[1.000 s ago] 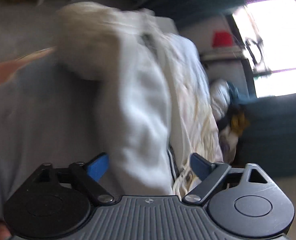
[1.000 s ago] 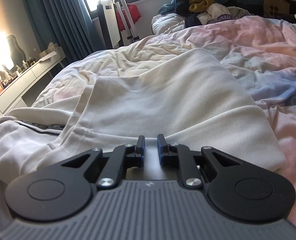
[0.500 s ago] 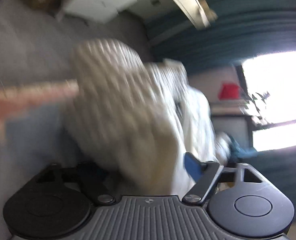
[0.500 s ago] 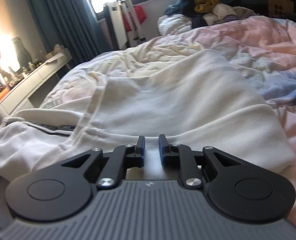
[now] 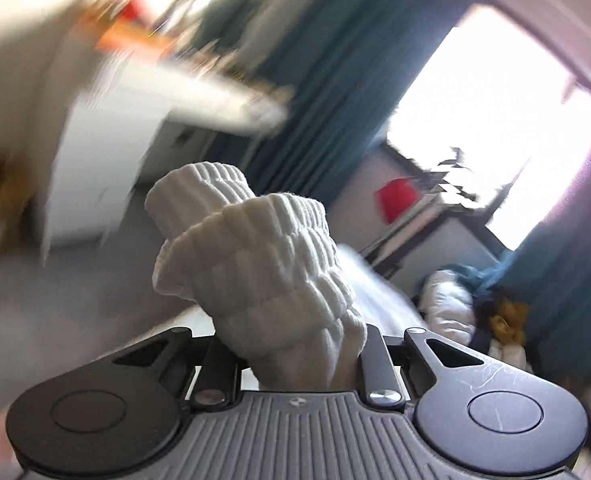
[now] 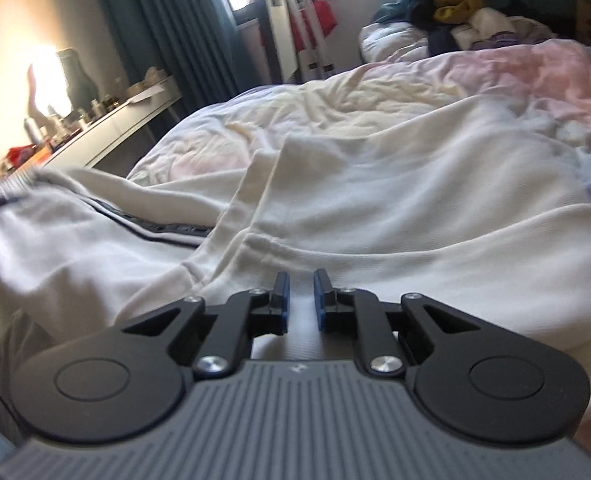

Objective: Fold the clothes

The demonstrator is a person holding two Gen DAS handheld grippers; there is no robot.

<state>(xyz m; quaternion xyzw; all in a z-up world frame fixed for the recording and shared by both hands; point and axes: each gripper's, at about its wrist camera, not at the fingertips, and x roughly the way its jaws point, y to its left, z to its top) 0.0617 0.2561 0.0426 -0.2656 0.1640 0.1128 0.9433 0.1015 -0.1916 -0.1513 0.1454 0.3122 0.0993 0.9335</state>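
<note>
On the bed (image 6: 495, 68), my right gripper (image 6: 299, 300) pinches the cream sweatshirt (image 6: 395, 200), jaws nearly closed; my left gripper (image 5: 291, 360) clamps its ribbed cuff (image 5: 255, 256) aloft. Judged step: sleeve fold; next, lay the cuff across the body.

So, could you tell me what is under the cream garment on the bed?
The cream garment lies on a rumpled duvet, white near the dresser and pink further off. The duvet shows around the garment; what lies directly beneath it is covered.
</note>
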